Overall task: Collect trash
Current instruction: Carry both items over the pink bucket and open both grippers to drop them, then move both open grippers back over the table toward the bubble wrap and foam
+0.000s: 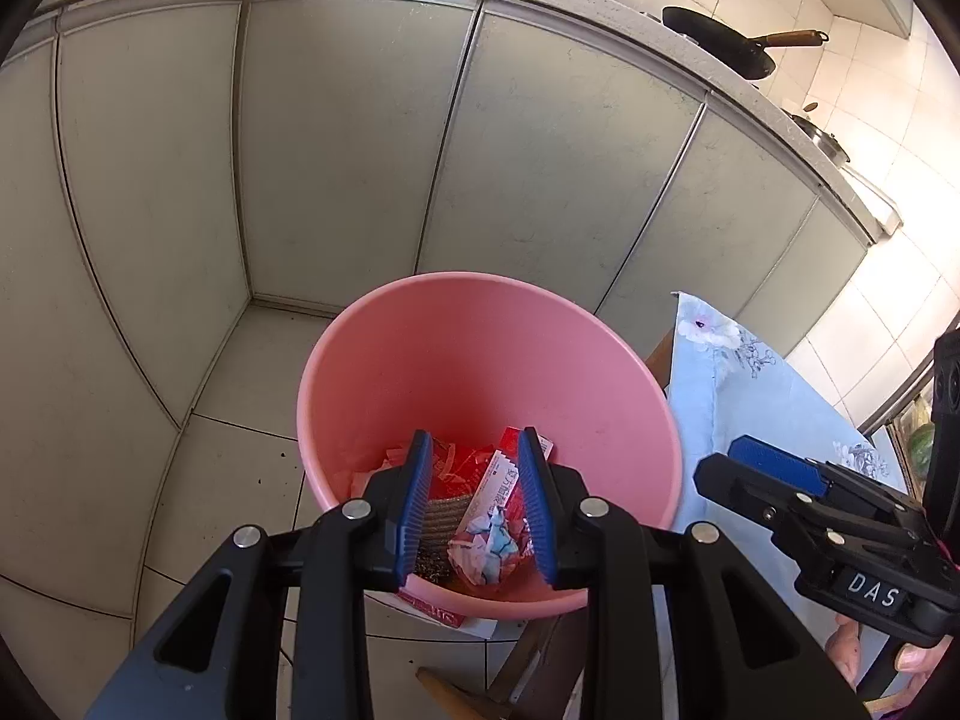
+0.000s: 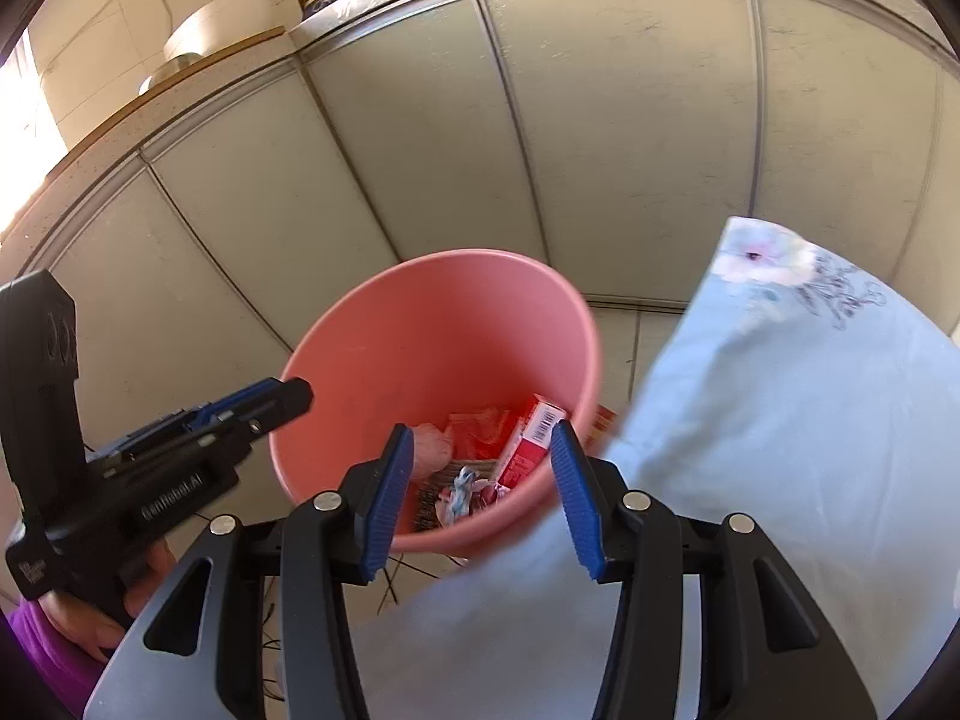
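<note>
Now trash is seen inside the pink bucket (image 1: 480, 360).
Both the left gripper (image 1: 477, 450) and right gripper (image 2: 483, 444) are held spread, seemingly with nothing pinched.

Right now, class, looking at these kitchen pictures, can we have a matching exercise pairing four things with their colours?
Things:
1. bucket
2. cloth
3. box
4. pan

Colours:
A. black
B. pale blue with flowers
C. pink
D. red and white

Pairs: 1-C, 2-B, 3-D, 4-A
</note>
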A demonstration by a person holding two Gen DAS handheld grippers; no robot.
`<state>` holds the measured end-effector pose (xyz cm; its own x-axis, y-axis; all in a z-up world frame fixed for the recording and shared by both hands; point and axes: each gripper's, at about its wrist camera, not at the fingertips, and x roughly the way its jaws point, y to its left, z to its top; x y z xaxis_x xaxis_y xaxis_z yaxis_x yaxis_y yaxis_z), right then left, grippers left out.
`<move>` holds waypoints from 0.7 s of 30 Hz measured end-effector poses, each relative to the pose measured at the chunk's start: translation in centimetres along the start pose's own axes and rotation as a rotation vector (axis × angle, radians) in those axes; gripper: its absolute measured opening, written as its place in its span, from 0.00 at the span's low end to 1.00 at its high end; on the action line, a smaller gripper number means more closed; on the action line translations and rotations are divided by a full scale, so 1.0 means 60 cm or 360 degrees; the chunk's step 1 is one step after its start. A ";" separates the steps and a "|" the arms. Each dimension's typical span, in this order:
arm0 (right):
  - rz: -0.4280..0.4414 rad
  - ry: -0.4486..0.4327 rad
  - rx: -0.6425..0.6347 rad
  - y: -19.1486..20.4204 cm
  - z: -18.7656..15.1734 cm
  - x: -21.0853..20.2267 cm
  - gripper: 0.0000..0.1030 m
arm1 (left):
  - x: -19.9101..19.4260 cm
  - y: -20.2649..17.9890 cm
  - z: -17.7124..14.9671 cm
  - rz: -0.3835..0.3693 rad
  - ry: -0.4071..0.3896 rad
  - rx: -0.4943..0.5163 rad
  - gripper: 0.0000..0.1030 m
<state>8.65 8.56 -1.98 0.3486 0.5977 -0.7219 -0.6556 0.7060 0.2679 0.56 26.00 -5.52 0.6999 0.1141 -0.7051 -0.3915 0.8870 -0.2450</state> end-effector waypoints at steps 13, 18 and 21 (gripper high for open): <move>-0.0172 -0.0045 0.0036 -0.047 -0.064 -0.073 0.47 | -0.018 -0.040 -0.006 -0.0044 -0.0002 0.0076 0.28; -0.0241 -0.0059 0.0086 -0.070 -0.090 -0.102 0.47 | -0.021 -0.064 -0.007 -0.0074 0.0001 0.0109 0.28; -0.0267 -0.0072 0.0136 -0.087 -0.103 -0.121 0.47 | -0.022 -0.079 -0.008 -0.0092 0.0006 0.0140 0.28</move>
<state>5.40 -1.80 -2.09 0.4793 0.4842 -0.7320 -0.5274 0.8255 0.2008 1.19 21.42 -3.74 0.7175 0.0598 -0.6940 -0.2963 0.9279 -0.2264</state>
